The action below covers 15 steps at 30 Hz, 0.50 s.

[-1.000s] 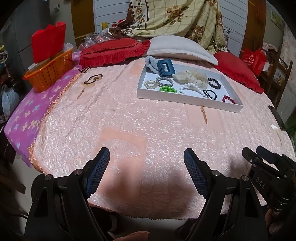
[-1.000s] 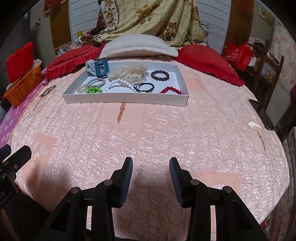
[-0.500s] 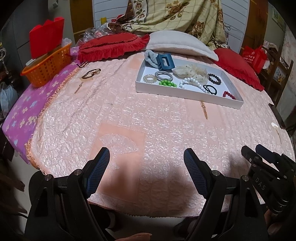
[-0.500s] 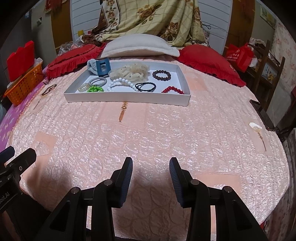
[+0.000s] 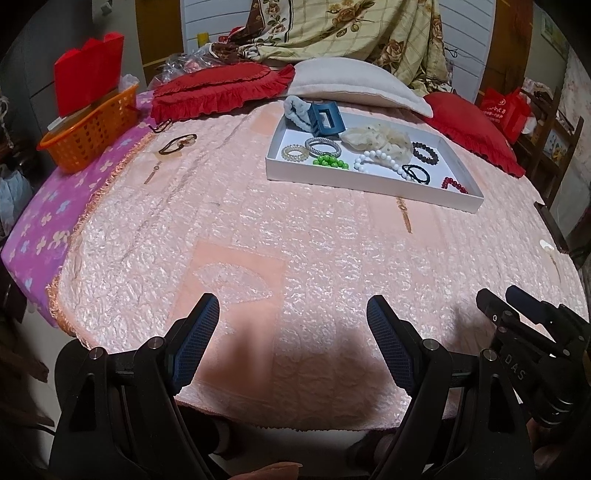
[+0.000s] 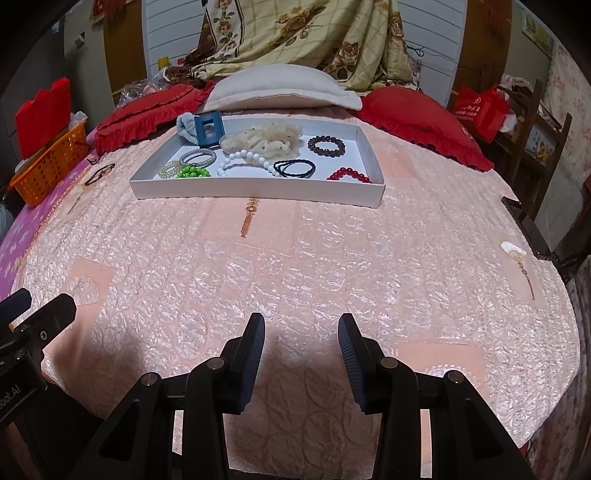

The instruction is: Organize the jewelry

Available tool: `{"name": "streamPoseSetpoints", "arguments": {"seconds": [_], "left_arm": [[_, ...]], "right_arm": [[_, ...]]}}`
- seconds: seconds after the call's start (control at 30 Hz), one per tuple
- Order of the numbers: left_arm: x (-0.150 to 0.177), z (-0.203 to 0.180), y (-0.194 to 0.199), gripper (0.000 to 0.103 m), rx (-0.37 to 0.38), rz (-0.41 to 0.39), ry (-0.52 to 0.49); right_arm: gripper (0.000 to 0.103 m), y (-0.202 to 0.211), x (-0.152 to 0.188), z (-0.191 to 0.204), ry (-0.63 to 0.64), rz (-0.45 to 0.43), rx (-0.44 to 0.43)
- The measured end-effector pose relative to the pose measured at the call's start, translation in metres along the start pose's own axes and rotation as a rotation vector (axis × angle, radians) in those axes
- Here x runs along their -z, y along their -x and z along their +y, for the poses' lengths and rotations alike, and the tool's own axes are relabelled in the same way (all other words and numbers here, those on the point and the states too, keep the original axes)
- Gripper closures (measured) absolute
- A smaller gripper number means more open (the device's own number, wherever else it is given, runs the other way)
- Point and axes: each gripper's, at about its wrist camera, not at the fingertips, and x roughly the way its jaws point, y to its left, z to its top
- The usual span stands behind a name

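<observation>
**Both grippers empty above the near edge of the bed, jewelry tray far up the quilt**

Nearest, over the front edge of the pink quilt [image 6: 295, 266]: left gripper [image 5: 293, 314], jaws spread wide, nothing between the blue pads. Just to its right, right gripper [image 6: 301, 332], jaws parted to a narrower gap, likewise holding nothing. Both tilted down toward the quilt, well short of any jewelry.

Farther up, lying loose on the quilt: a gold tassel pendant [image 6: 248, 218] just in front of the tray; a pale pendant [image 6: 513, 251] near the right edge; a dark bangle [image 5: 178, 143] toward the left side.

Beyond the tassel, white tray [image 6: 258, 192], flat on the quilt, loaded with jewelry. Along its near side: clear coil ring [image 6: 170, 169], green bead bracelet [image 6: 192, 171], white bead bracelet [image 6: 243, 160], black hair ties [image 6: 295, 168], red bead bracelet [image 6: 349, 174]. Behind these: silver bangle [image 6: 198, 157], cream scrunchie [image 6: 264, 139], dark brown bead bracelet [image 6: 327, 144]. At the far left corner: blue hair claw [image 6: 208, 127] against a pale blue scrunchie [image 6: 184, 127].

Farthest back: red pillows [image 6: 417, 122], a grey-white pillow [image 6: 284, 86], a floral blanket [image 6: 306, 33]; off to the left, an orange basket [image 5: 92, 129].
</observation>
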Motion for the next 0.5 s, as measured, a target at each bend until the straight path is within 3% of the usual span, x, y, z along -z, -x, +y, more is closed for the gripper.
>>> {"name": "streamPoseSetpoints", "arguments": {"seconds": [0.5], "left_arm": [[0.0011,-0.004,-0.004,0.021,0.009,0.017,-0.016]], "right_arm": [[0.063,-0.0019,0.0009,0.002,-0.003,0.007,-0.007]]}}
